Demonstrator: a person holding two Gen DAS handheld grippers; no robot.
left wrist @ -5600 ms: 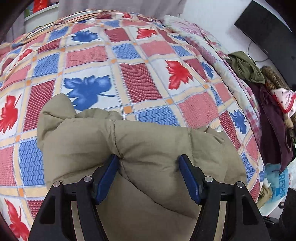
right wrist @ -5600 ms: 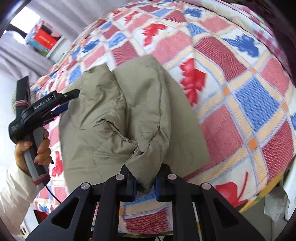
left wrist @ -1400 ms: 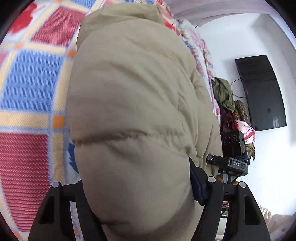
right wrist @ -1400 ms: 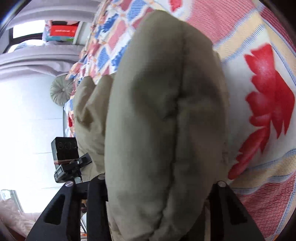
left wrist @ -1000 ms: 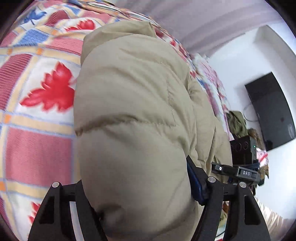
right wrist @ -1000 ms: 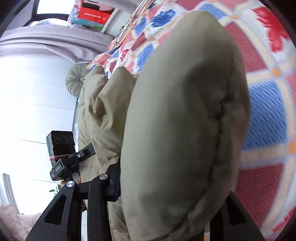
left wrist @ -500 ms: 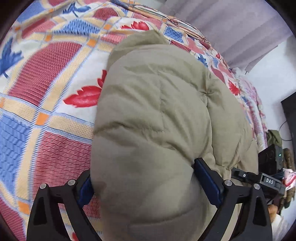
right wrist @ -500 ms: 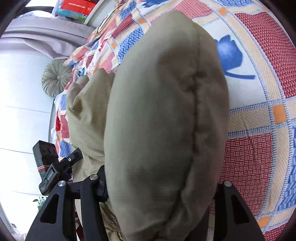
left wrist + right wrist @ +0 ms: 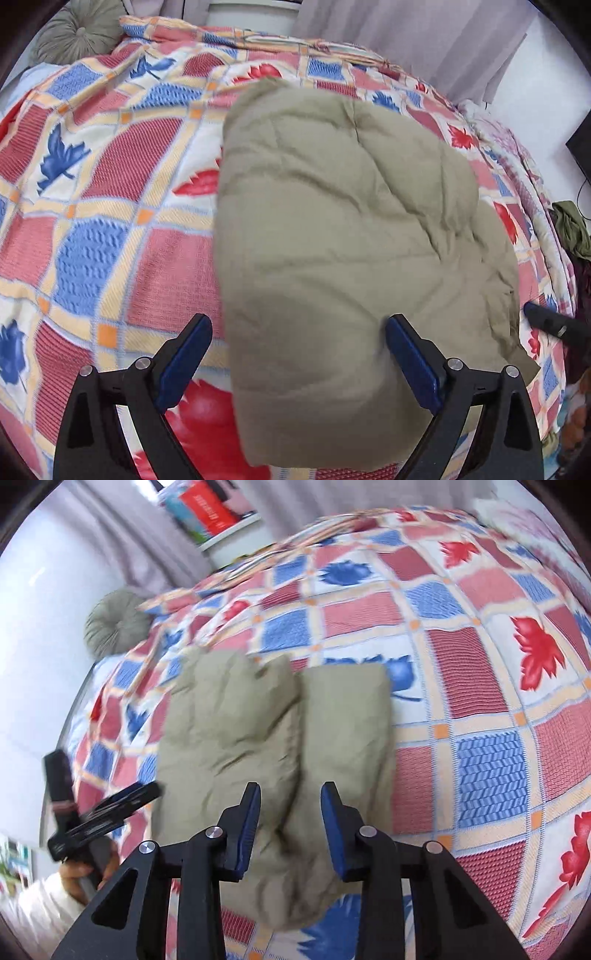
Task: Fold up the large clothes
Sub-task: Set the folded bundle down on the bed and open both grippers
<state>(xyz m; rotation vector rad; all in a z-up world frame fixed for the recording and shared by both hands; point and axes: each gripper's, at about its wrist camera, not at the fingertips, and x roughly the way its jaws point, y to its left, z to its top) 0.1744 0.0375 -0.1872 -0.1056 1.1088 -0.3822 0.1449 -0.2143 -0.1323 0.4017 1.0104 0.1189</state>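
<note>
- Khaki padded jacket (image 9: 343, 236): lies folded into a thick bundle on the bed (image 9: 110, 206), near its front edge; in the right wrist view it appears as two side-by-side puffy lobes with a crease running between them.
- Left hand-held gripper (image 9: 295, 347): released, its blue-padded fingers (image 9: 184, 350) spread wide to either side of the bundle's near corner. The right-hand pad sits against the fabric (or just beside it; contact cannot be told), while the left-hand pad stands over the bedspread, apart from the jacket.
- Right hand-held gripper (image 9: 290, 827): also released, jaws parted and poised just above the near end of the jacket, astride the crease; nothing is pinched between the pads.
- In the right wrist view the left hand-held gripper appears blurred at the left of the bundle, held by a hand (image 9: 79, 871) in a white sleeve.
- In the left wrist view a dark tip of the right hand-held gripper shows at the jacket's right edge.
- Bedspread: checked in red, blue and cream with red and blue leaf motifs.
- Surroundings: a round grey-green cushion (image 9: 114, 627) at the head of the bed; grey curtains (image 9: 406, 40) behind; a white shelf with red and teal boxes (image 9: 207, 509); a heap of clothes (image 9: 572, 229) at the far right.
</note>
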